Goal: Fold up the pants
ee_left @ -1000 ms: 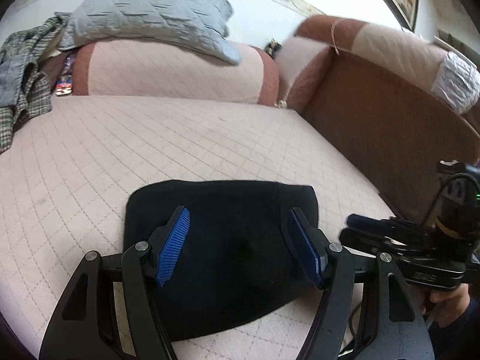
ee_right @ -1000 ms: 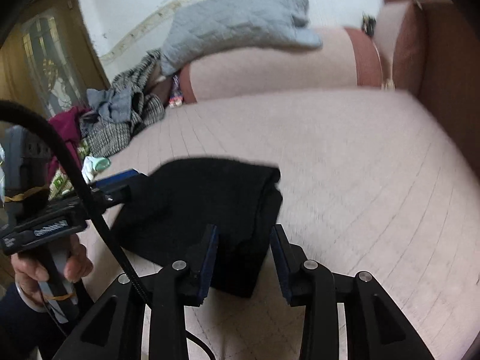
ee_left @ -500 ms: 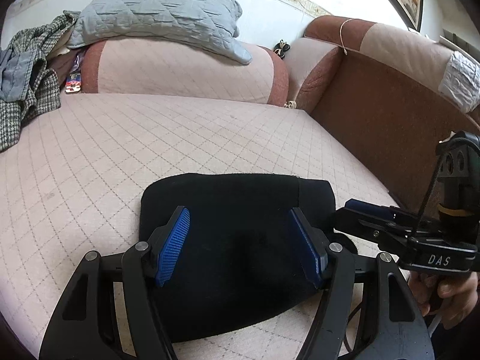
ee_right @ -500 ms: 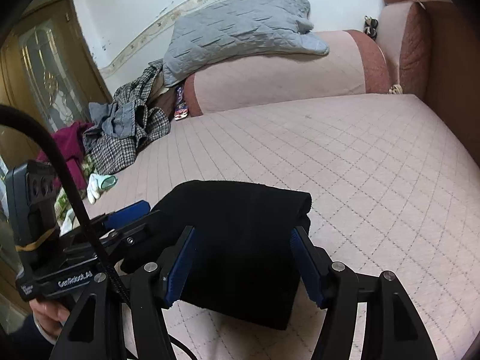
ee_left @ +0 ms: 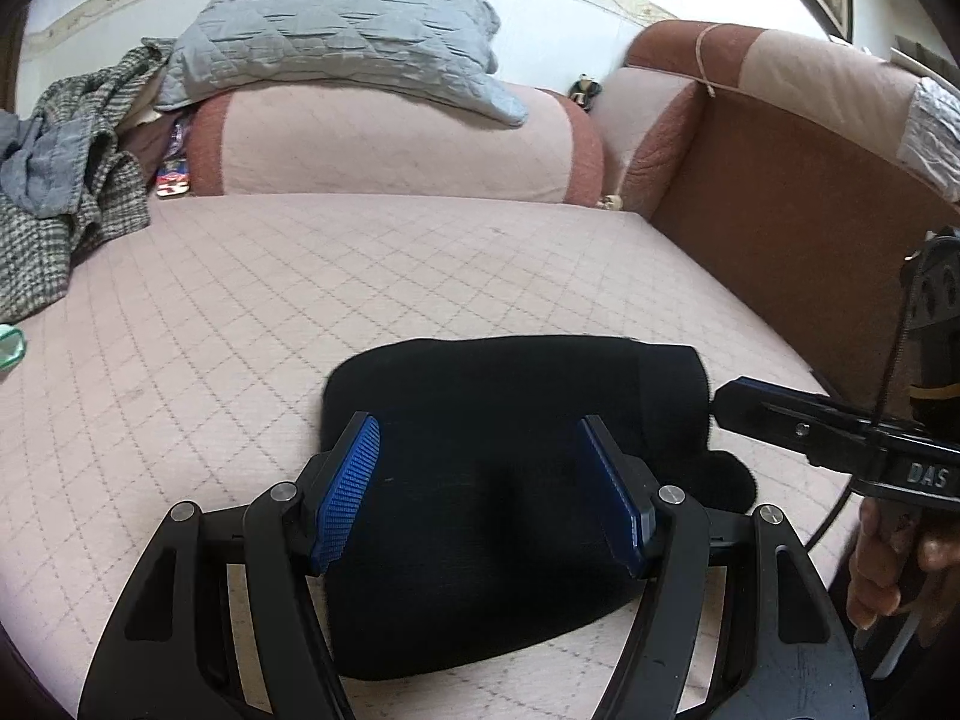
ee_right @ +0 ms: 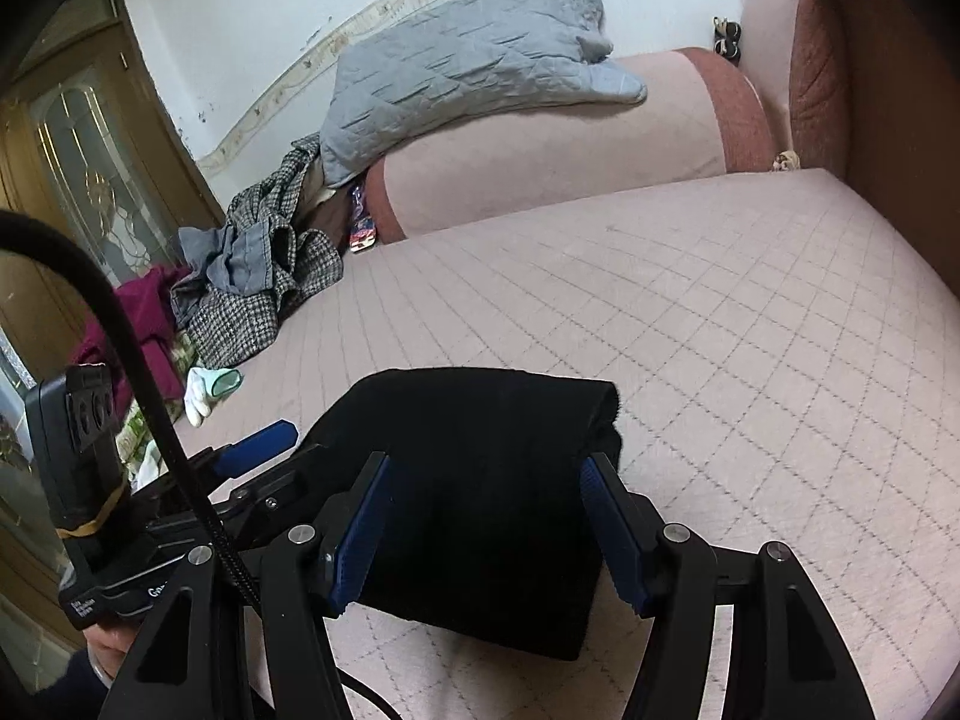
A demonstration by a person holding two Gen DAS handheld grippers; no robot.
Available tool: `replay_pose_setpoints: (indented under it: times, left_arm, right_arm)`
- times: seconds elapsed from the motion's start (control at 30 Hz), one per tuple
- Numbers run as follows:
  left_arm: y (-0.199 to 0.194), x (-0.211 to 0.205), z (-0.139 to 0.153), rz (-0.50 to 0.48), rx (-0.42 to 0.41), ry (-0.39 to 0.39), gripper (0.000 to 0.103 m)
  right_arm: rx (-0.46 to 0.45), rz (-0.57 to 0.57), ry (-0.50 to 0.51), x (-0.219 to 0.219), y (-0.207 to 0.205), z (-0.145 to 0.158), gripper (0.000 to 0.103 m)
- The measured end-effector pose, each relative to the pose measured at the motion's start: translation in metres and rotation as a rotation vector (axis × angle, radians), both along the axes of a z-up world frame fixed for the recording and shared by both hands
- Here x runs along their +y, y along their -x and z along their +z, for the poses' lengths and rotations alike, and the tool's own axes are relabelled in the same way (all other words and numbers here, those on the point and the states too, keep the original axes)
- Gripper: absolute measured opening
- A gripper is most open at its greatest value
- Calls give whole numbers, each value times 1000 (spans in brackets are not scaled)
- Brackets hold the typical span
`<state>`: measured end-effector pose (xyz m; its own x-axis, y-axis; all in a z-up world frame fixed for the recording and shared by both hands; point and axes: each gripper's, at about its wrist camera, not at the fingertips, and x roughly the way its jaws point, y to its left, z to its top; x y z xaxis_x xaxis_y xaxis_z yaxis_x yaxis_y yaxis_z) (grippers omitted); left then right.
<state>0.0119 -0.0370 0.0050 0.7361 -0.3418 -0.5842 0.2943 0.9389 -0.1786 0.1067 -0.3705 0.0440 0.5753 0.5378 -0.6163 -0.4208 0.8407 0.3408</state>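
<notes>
We see the black pants point(ee_left: 510, 480) folded into a compact bundle on the near part of the quilted pink sofa seat point(ee_left: 360, 276) — well apart from the heap of checked clothes point(ee_left: 54, 210) at its far left. The left gripper point(ee_left: 480, 492) hangs over the bundle, its blue pads spread wide, pinching nothing. The right gripper point(ee_right: 486, 528) hovers over the bundle's right end, also spread, its pads clear of the cloth. A grey quilted pillow point(ee_left: 336, 42) lies on the far bolster point(ee_left: 384, 144) — against the wall.
</notes>
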Motion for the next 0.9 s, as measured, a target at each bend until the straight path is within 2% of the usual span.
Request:
replay_pose_setpoints:
  times: [0.1, 0.33, 0.7, 0.9]
  left_arm:
    - [3, 4, 1, 30, -18, -19, 68]
    - [4, 6, 3, 61, -36, -42, 68]
    - [3, 11, 4, 96, -36, -48, 68]
    - [6, 7, 4, 108, -54, -83, 68]
  right_arm:
    - [-19, 10, -9, 10, 2, 1, 62]
    - [-36, 39, 48, 31, 8, -2, 62]
    - [-18, 39, 57, 35, 6, -7, 62]
    - [-15, 47, 65, 37, 7, -10, 62]
